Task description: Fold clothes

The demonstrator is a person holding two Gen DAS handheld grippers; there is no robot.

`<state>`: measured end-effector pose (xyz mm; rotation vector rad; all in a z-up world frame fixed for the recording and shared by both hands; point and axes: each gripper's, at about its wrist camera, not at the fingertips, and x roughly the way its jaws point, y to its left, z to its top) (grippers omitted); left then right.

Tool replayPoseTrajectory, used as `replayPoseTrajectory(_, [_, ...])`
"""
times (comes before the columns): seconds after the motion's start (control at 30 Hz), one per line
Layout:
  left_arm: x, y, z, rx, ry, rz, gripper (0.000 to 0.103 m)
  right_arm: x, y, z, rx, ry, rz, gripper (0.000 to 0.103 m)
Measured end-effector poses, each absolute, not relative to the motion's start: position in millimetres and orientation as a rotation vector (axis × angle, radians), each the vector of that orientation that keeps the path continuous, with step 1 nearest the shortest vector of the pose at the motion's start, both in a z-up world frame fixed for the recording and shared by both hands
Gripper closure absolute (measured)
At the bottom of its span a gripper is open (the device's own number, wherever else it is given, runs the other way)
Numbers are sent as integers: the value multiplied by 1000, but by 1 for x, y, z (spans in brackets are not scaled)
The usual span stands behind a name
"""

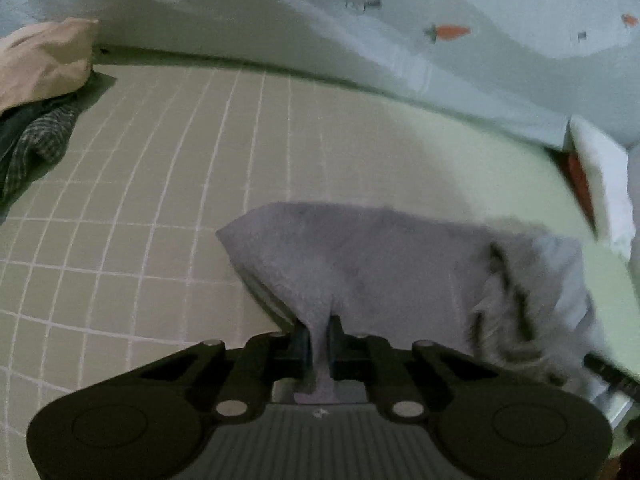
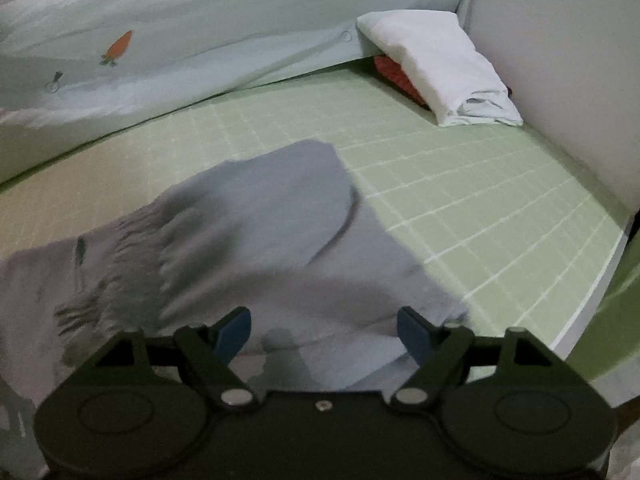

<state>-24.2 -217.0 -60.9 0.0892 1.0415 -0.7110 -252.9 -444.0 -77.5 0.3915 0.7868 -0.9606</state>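
a: where's the shirt?
b: grey shirt (image 2: pixel 256 240) on my green mat (image 2: pixel 460 208). left gripper (image 1: pixel 319 344) pinching its edge, right gripper (image 2: pixel 322 332) spread wide above it

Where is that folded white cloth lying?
In the right wrist view, the folded white cloth lies at the far right corner of the green checked sheet, against the wall, atop something red.

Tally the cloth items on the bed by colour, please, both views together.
Grey: 1, the fringed garment, pinched in the left claw
White: 1, folded piece
Red: 1, under the white one
Tan: 1
Dark plaid: 1
Total: 5
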Motion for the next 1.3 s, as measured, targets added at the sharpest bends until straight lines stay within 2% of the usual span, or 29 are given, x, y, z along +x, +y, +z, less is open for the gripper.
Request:
replayPoseTrajectory(0.3, [-96,-321,-14,23,953,-760,95,-309,-525,-64,371,771,-884,22])
replayPoseTrajectory(0.43, [-132,-375,-15,37,945,-800,95,-331,-560,-69,369,786,-847,22])
replayPoseTrajectory(0.57, [-159,-408,-43,34,1004,-747,93,-350,-587,-73,336,812,-812,22])
replayPoseTrajectory(0.67, [-168,-412,-62,-3,1072,-674,84,-359,-605,-75,336,826,-798,22])
replayPoseTrajectory(0.73, [-172,-405,-65,-38,1095,-659,68,-362,-613,-77,348,834,-787,22])
replayPoseTrajectory(0.77, [-175,-401,-63,-57,1089,-660,63,-362,-615,-78,356,837,-779,22])
replayPoseTrajectory(0.83, [-179,-391,-55,-97,1065,-666,44,-358,-614,-79,369,839,-748,22])
replayPoseTrajectory(0.9, [-182,-385,-47,-136,1036,-667,33,-350,-612,-79,363,837,-710,22])
replayPoseTrajectory(1.0, [-182,-378,-34,-163,1003,-657,29,-333,-600,-77,355,828,-660,22])
replayPoseTrajectory(1.3, [-155,-313,-15,-156,966,-594,26,-274,-542,-67,405,781,-578,22])
